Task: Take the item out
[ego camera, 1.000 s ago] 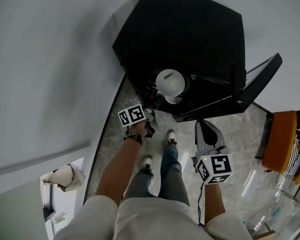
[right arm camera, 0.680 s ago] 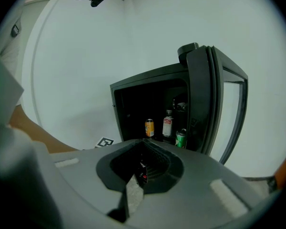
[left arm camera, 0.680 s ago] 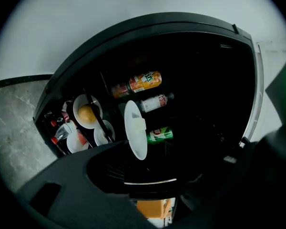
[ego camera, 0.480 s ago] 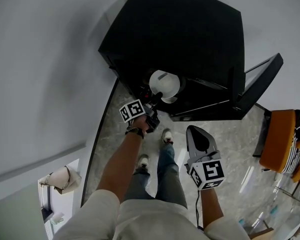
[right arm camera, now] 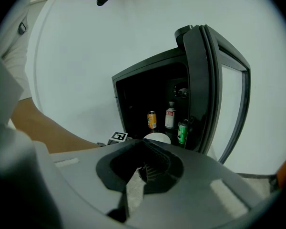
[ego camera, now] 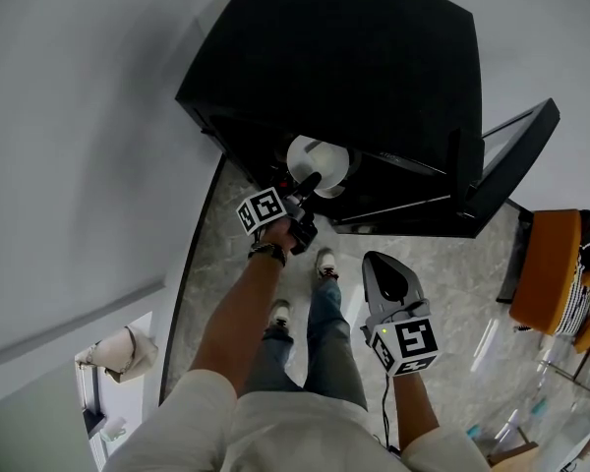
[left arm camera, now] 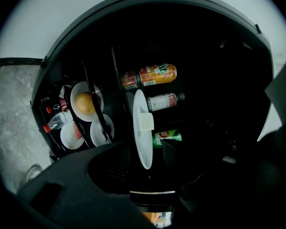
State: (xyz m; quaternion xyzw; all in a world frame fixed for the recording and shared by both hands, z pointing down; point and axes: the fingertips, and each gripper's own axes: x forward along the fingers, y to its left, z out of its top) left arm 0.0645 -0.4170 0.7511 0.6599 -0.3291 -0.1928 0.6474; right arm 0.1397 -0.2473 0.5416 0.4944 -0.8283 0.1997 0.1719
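A black mini fridge (ego camera: 374,67) stands with its door (ego camera: 511,160) swung open. On its shelf lies a white plate (ego camera: 315,160) with a small pale block (left arm camera: 145,121) on it. My left gripper (ego camera: 303,187) reaches into the opening. The left gripper view shows the plate (left arm camera: 142,128) edge-on, its near rim between the left gripper's (left arm camera: 145,168) jaws. Those jaws stand wide and are closing; no pad visibly presses on the rim. My right gripper (ego camera: 390,281) hangs back over the floor in front of the fridge. From its own camera the right gripper (right arm camera: 136,175) is shut and empty.
Inside the fridge are an orange bottle (left arm camera: 150,75), a white-labelled bottle (left arm camera: 162,100), a green can (left arm camera: 168,136) and dishes, one holding an orange fruit (left arm camera: 86,103). An orange chair (ego camera: 546,273) stands at the right. The person's legs (ego camera: 315,313) are below, on a marble floor.
My left gripper has pushed forward into the fridge until the plate's rim lies between its jaws. The right gripper has drifted a little left and lower.
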